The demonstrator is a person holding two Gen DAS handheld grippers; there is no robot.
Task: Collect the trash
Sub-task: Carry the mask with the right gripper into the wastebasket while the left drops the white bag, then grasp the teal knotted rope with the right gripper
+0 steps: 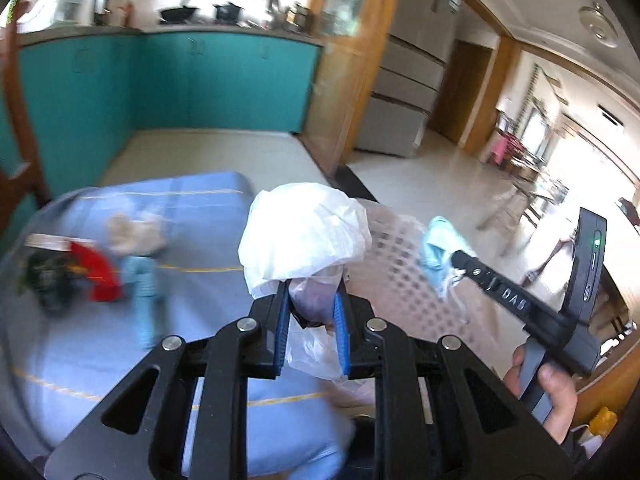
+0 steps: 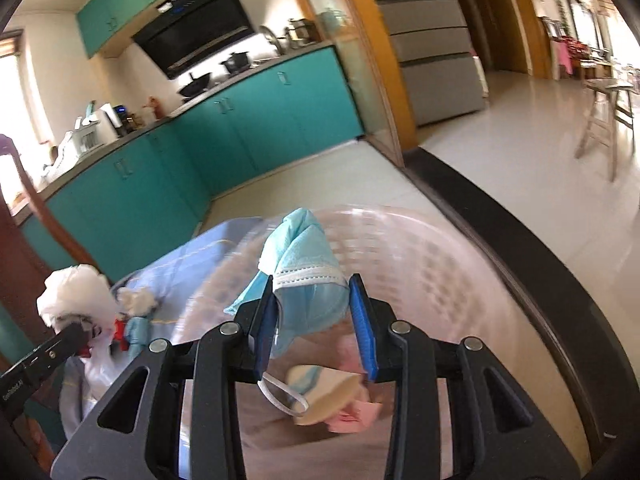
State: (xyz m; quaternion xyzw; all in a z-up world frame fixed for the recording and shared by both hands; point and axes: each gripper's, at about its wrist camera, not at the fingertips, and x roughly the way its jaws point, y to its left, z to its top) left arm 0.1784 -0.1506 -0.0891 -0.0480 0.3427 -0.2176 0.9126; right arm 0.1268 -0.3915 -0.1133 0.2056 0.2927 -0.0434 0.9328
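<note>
My left gripper [image 1: 311, 300] is shut on a crumpled white plastic bag [image 1: 304, 236], held above the blue tablecloth [image 1: 192, 216] at the basket's near side. My right gripper [image 2: 316, 312] is shut on a light blue face mask [image 2: 304, 264], which hangs over the pink perforated basket [image 2: 440, 264]. The same mask [image 1: 438, 250] and right gripper [image 1: 458, 258] appear at the right of the left wrist view, above the basket [image 1: 400, 256]. Inside the basket lie another mask and pink scraps [image 2: 332, 396]. The left gripper with its white bag [image 2: 72, 292] shows at the left edge of the right wrist view.
More litter lies on the tablecloth: a red and dark wrapper [image 1: 80, 276], a blue strip [image 1: 142, 292] and a cream wad [image 1: 134, 232]. Teal kitchen cabinets [image 1: 160, 80] stand behind, a wooden chair [image 1: 16, 152] at left, and a tiled floor [image 2: 520, 168] to the right.
</note>
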